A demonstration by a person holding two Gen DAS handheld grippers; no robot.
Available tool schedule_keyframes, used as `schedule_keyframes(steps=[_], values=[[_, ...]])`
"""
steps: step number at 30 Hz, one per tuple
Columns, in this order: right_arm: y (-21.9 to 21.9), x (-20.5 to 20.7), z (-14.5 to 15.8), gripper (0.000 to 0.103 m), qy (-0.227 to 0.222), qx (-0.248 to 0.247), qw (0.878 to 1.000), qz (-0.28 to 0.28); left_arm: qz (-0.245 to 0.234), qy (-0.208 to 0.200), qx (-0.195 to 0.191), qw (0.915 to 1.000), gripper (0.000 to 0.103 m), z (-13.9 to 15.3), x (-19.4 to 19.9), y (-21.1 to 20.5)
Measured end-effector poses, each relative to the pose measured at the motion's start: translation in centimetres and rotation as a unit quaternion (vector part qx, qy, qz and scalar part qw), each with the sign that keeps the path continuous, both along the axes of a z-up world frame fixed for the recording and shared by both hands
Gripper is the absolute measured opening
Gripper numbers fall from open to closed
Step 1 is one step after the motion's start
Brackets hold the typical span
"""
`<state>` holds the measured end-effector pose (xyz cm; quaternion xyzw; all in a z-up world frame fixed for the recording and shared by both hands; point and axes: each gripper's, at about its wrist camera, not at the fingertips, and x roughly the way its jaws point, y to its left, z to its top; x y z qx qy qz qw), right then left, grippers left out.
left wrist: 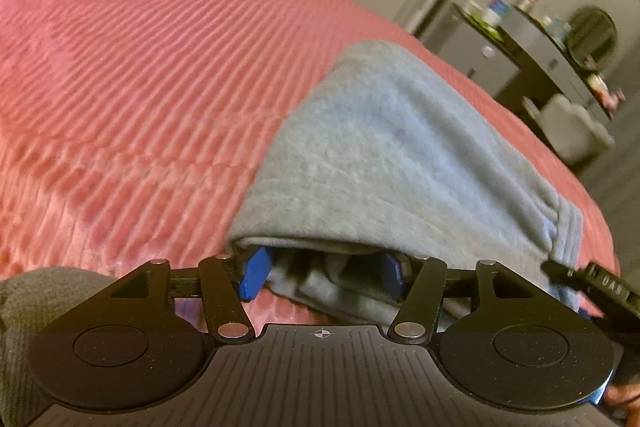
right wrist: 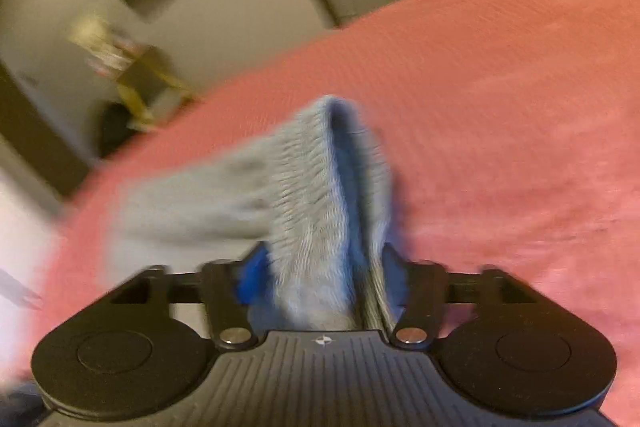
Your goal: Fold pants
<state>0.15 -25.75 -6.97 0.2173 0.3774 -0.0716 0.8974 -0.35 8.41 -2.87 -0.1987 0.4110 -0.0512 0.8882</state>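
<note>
Light-blue pants (left wrist: pixel 384 147) folded, lying on pink ribbed bedspread (left wrist: pixel 140 67), left gripper (left wrist: pixel 326 273) jaws apart – 2 blue pads astride the near fold, grip unclear, right gripper (right wrist: pixel 324 275) jaws wide – bunched cuff between them, contact blurred.

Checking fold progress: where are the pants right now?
The pants lie on the pink bedspread, right of centre in the left wrist view, their near edge between both grippers' fingers.
</note>
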Motion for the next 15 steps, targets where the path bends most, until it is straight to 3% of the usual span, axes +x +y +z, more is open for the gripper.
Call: schedule_keyframes(steps=[4, 8, 10, 15], values=[[-1.3, -3.7, 0.3, 0.078, -0.050, 0.092, 0.993, -0.061, -0.024, 0.001, -0.024, 0.9994, 0.070, 0.4, -1.2, -0.2], [-2.8, -7.0, -1.7, 0.083, -0.057, 0.243, 0.964, -0.091, -0.034, -0.009, -0.054, 0.9979, 0.074, 0.6, -1.8, -0.1], [-3.2, -7.6, -2.8, 0.084, -0.033, 0.281, 0.955, -0.085, -0.034, -0.012, -0.074, 0.9966, 0.077, 0.5, -2.0, 0.0], [-2.7, -8.3, -3.3, 0.087, -0.027, 0.329, 0.942, -0.061, -0.035, -0.011, -0.090, 0.9953, 0.077, 0.3, -2.0, 0.0]])
